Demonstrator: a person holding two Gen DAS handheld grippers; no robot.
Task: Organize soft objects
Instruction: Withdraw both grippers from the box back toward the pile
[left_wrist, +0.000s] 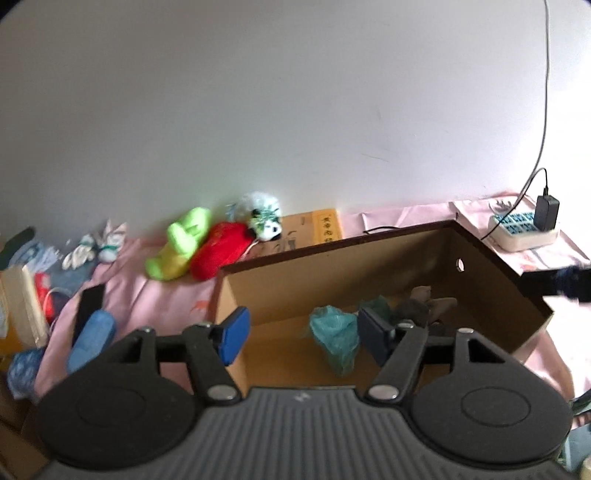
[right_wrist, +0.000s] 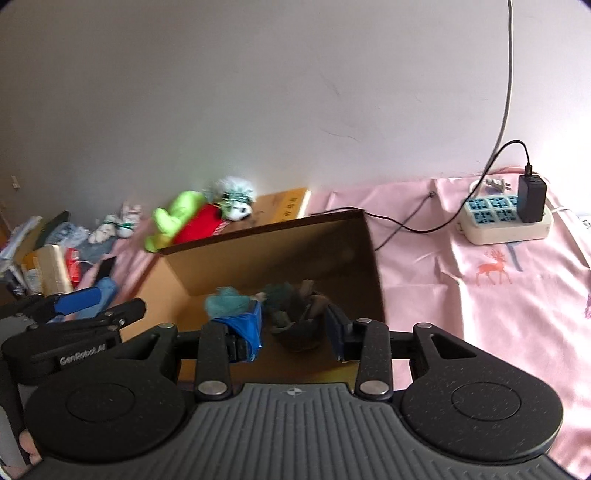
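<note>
An open cardboard box (left_wrist: 332, 254) (right_wrist: 369, 258) lies on the pink cloth. Inside it are a teal soft item (left_wrist: 334, 334) (right_wrist: 225, 302) and dark brown soft items (left_wrist: 424, 302) (right_wrist: 303, 325). My left gripper (left_wrist: 303, 334) is open and empty over the box's near left part. My right gripper (right_wrist: 295, 332) is open and empty above the brown items. The left gripper also shows in the right wrist view (right_wrist: 74, 306). A green plush (left_wrist: 181, 243) (right_wrist: 173, 218), a red plush (left_wrist: 218, 251) (right_wrist: 201, 223) and a white fluffy plush (left_wrist: 264, 214) (right_wrist: 236, 201) lie behind the box by the wall.
A white power strip (left_wrist: 524, 230) (right_wrist: 502, 221) with a black charger (right_wrist: 532, 199) and cables sits at the right on the pink cloth (right_wrist: 480, 295). A blue soft item (left_wrist: 92, 339) and a white-and-green bundle (left_wrist: 99, 247) lie left. Clutter (left_wrist: 26, 295) fills the far left. A tan book (left_wrist: 314, 229) leans behind the box.
</note>
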